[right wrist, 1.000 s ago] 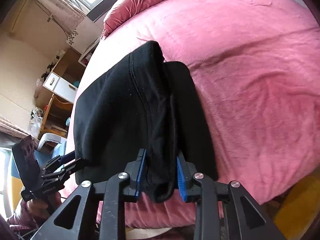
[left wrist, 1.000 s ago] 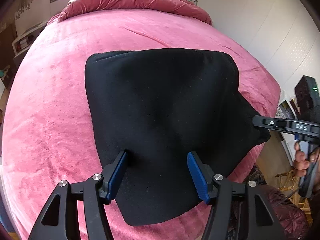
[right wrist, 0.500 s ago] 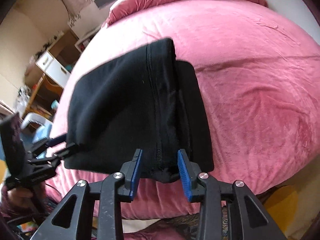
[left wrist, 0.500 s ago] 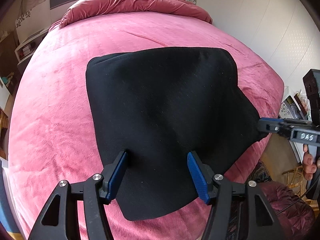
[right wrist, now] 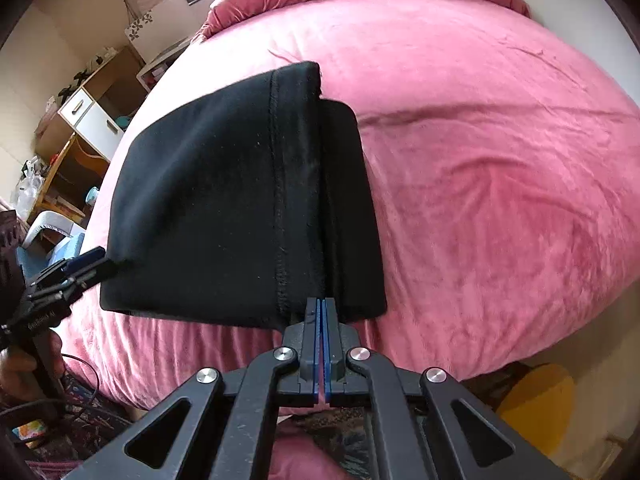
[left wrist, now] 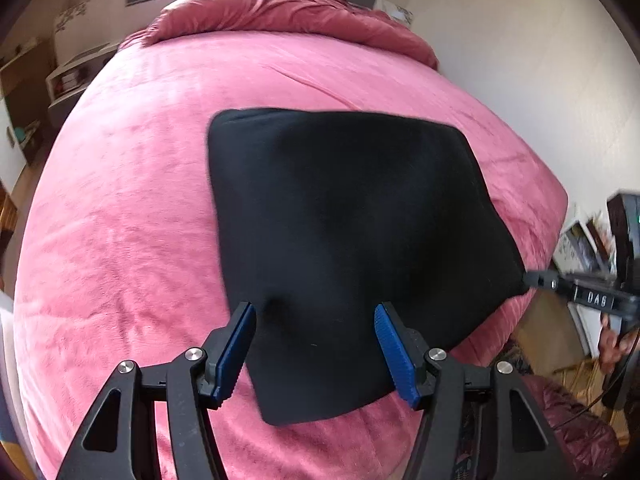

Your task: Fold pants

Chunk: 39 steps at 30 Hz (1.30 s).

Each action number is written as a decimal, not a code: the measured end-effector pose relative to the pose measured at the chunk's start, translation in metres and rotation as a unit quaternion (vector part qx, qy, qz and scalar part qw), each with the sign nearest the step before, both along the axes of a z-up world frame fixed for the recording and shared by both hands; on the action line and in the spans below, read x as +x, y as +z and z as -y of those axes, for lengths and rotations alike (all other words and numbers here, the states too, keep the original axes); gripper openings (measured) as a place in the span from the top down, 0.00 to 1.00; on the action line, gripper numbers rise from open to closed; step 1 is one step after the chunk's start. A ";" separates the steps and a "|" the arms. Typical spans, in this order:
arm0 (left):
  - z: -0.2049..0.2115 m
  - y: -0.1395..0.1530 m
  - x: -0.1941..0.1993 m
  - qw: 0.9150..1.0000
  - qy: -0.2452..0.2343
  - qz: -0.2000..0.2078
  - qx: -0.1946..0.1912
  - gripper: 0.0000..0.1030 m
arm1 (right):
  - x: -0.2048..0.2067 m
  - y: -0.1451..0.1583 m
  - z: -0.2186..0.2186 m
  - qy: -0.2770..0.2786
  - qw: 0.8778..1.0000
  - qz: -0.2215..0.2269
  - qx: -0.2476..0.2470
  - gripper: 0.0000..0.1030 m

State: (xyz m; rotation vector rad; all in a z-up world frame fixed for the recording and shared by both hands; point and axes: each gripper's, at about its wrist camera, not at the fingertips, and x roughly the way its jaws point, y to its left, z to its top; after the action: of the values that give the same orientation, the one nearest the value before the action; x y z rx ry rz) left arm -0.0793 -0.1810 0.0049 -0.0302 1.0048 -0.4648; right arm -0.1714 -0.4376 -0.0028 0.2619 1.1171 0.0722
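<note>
The black pants (left wrist: pixel 348 216) lie folded into a thick rectangle on the pink bed (left wrist: pixel 120 208). My left gripper (left wrist: pixel 316 340) is open, its blue pads either side of the near edge of the pants. In the right wrist view the pants (right wrist: pixel 224 200) show stacked layers with a stitched seam. My right gripper (right wrist: pixel 322 312) has its blue pads pressed together at the near corner of the pants; whether cloth is pinched there is unclear. It also shows in the left wrist view (left wrist: pixel 532 280), its tip touching the right corner of the pants.
A crumpled pink duvet (left wrist: pixel 288 8) lies at the head of the bed. A white wall (left wrist: pixel 540 60) runs along the right side. Shelves and a white cabinet (right wrist: pixel 88 120) stand beside the bed. A yellow stool (right wrist: pixel 536 404) and a patterned rug lie below the bed edge.
My right gripper has shut from a wide stance around the pants' corner. The left gripper has stayed open; the view has shifted slightly.
</note>
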 end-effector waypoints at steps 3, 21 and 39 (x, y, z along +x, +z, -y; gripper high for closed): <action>-0.004 0.000 0.004 1.000 0.004 0.002 -0.006 0.39 | -0.002 0.003 0.003 -0.006 1.000 0.006 0.014 0.99; 0.013 0.001 0.015 0.999 -0.048 0.003 -0.017 0.39 | 0.126 0.022 0.017 -0.060 0.991 0.071 0.091 0.70; 0.038 -0.003 0.033 0.996 -0.091 -0.019 -0.011 0.29 | 0.102 0.012 0.035 -0.071 0.992 0.067 0.078 0.81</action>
State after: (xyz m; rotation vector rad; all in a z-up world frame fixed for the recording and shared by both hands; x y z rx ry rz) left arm -0.0462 -0.2187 0.0023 0.0322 1.0444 -0.6438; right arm -0.0689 -0.4727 0.0088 0.4686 0.9585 0.0490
